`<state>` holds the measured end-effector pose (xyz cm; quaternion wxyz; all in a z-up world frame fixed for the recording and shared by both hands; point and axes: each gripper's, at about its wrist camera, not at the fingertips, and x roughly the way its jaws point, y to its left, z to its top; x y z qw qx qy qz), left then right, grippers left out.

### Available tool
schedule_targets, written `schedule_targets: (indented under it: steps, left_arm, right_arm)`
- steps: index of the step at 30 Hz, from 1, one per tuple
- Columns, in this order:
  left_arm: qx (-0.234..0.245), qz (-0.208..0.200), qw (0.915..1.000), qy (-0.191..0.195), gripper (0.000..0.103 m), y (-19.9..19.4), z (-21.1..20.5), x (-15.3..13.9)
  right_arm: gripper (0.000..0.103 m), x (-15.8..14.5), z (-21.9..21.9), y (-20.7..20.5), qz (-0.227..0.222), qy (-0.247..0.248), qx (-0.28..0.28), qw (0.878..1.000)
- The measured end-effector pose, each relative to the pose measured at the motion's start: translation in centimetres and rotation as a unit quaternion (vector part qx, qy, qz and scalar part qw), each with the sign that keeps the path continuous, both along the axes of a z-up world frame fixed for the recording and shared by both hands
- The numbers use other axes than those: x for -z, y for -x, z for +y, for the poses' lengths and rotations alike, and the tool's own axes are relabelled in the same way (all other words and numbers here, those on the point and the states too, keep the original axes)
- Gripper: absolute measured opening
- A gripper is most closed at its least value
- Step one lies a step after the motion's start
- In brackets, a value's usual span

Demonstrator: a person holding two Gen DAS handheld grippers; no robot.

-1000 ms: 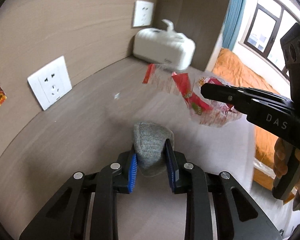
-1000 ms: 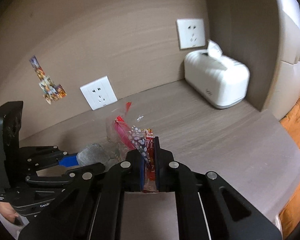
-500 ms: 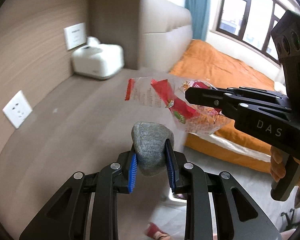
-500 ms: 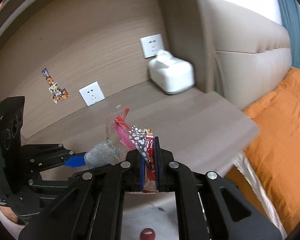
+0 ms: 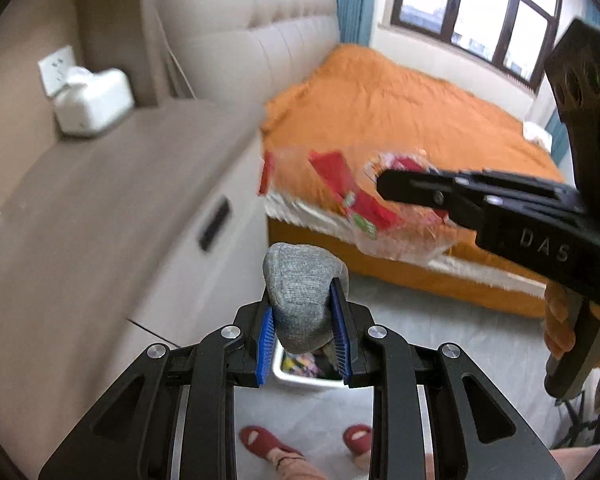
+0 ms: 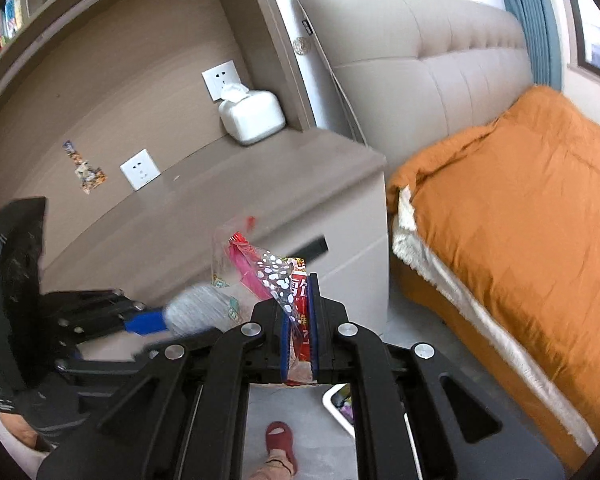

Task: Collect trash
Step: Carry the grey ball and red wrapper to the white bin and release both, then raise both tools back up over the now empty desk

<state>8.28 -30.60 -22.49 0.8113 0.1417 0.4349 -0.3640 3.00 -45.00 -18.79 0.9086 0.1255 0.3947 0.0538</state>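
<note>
An orange bed (image 5: 400,120) fills the upper right of the left wrist view, with a beige desk (image 5: 80,208) at left carrying a white tissue box (image 5: 94,102) in the upper left. Low at centre, a white bin (image 5: 300,378) sits on the grey floor. The right gripper (image 6: 300,320), at the bottom centre of its own view, is clamped on a clear red-printed wrapper (image 6: 268,272). The left gripper (image 5: 302,320) pinches a grey fabric wad (image 5: 300,288) directly above the bin.

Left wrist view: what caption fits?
Left gripper clamps a grey sock above a white bin, beside the wrapper-holding right gripper.
</note>
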Motion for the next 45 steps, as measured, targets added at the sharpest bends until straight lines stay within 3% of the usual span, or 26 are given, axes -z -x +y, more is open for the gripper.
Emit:
schedule_targets:
  steps: [8, 15, 23, 24, 25, 26, 27, 30, 33, 37, 45]
  left_arm:
    - [-0.01, 0.076, 0.9967, -0.025, 0.025, 2.2, -4.7, 10.7]
    - [0.004, 0.115, 0.9907, -0.072, 0.025, 0.7, -8.1, 23.1]
    - [0.018, 0.158, 0.9846, -0.074, 0.025, -0.9, -9.3, 35.1]
    - [0.019, 0.161, 0.9839, -0.075, 0.026, -0.9, -9.3, 36.3]
    - [0.019, 0.166, 0.983, -0.076, 0.035, -1.1, -9.5, 37.3]
    - [0.016, 0.176, 0.9814, -0.075, 0.049, -1.4, -9.4, 38.7]
    - [0.007, 0.178, 0.9811, -0.075, 0.095, -1.8, -9.6, 39.8]
    - [-0.006, 0.162, 0.984, -0.074, 0.098, -2.1, -9.1, 41.6]
    - [-0.02, 0.164, 0.9827, -0.083, 0.098, -2.4, -8.7, 43.0]
    - [-0.032, 0.164, 0.9825, -0.081, 0.098, -2.3, -8.1, 42.0]
    - [-0.056, 0.159, 0.983, -0.073, 0.098, -1.7, -6.3, 35.0]
  right_arm:
    - [0.009, 9.9, -3.7, 0.4, 0.065, -0.002, -0.001, 0.998]
    - [0.009, 22.6, -5.5, -1.4, 0.107, 0.01, -0.007, 0.994]
    - [0.012, 36.7, -6.7, -1.9, 0.169, 0.008, -0.016, 0.985]
    - [0.022, 38.0, -6.8, -1.9, 0.175, 0.006, -0.021, 0.984]
    - [0.036, 39.1, -6.7, -2.0, 0.179, 0.003, -0.027, 0.983]
    - [0.086, 40.3, -6.8, -2.0, 0.184, 0.004, -0.03, 0.982]
    - [0.096, 42.0, -6.7, -2.1, 0.193, 0.003, -0.037, 0.981]
    - [0.099, 45.0, -6.5, -2.6, 0.21, 0.018, -0.047, 0.976]
    - [0.099, 45.9, -6.8, -2.6, 0.216, 0.03, -0.042, 0.975]
    - [0.099, 43.9, -7.1, -2.2, 0.208, 0.035, -0.031, 0.977]
    - [0.099, 35.5, -7.4, -2.3, 0.185, 0.034, -0.025, 0.982]
